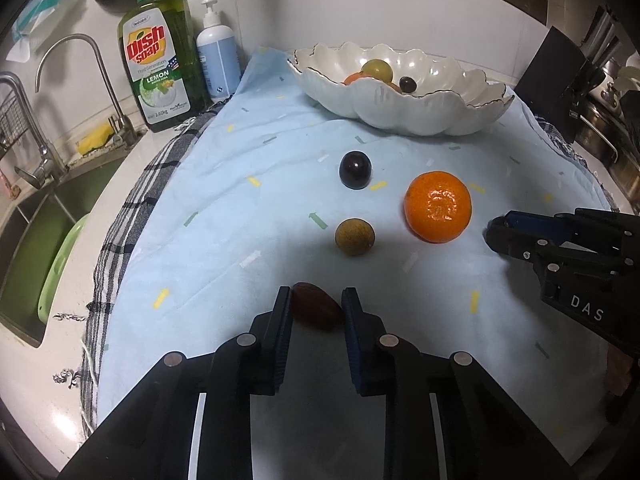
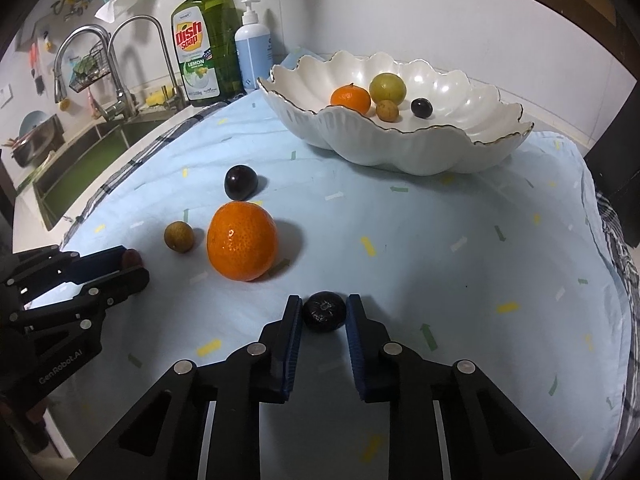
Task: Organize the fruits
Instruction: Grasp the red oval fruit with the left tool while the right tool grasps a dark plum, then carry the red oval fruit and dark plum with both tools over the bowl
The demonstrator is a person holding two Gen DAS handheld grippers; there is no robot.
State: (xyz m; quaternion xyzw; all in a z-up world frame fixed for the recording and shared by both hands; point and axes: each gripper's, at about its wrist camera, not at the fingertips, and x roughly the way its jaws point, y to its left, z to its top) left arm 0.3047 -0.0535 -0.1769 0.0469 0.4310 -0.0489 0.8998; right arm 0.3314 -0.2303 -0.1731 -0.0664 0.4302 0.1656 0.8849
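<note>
— Pinching what, at six o'clock on the cloth [image 1: 224, 208]?
— A reddish-brown fruit [image 1: 316, 310] is clamped by the left gripper [image 1: 316, 304]; a dark fruit [image 2: 323, 312] is clamped by the right gripper [image 2: 324, 310]

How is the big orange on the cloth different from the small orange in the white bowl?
The big orange lies on the blue cloth, while the small orange sits inside the white scalloped bowl. The big orange looks clearly larger, though it is also nearer the camera. The big orange stands apart from other fruits; the small orange is crowded beside a green fruit and a brown one. Both are round, bright and unpeeled.
</note>
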